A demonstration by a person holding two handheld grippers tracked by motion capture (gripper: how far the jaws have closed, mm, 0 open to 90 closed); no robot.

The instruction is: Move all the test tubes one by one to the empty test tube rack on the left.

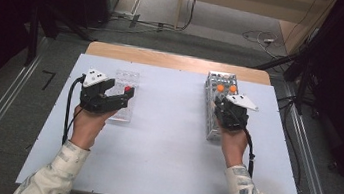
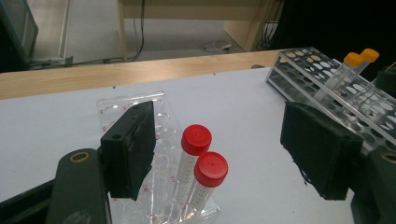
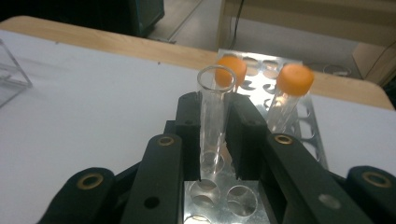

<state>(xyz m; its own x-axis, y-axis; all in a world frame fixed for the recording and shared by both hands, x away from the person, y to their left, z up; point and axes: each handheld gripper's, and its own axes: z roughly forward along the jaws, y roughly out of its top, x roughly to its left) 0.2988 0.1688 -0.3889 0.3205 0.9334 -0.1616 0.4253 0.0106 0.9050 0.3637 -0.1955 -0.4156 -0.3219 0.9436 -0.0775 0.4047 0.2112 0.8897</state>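
Note:
A clear uncapped glass tube stands upright between the jaws of my right gripper, which is shut on it. Its rounded bottom hangs right at a hole of the metal rack. Two orange-capped tubes stand in that rack just behind. My left gripper stands open over the clear plastic rack, with two red-capped tubes between its pads and untouched. From above, the right gripper is over the metal rack and the left gripper is over the clear rack.
The white table top has a wooden strip along its far edge. Cables lie on the floor beyond it. Dark stands and rails flank both sides. The metal rack lies to the right in the left gripper view.

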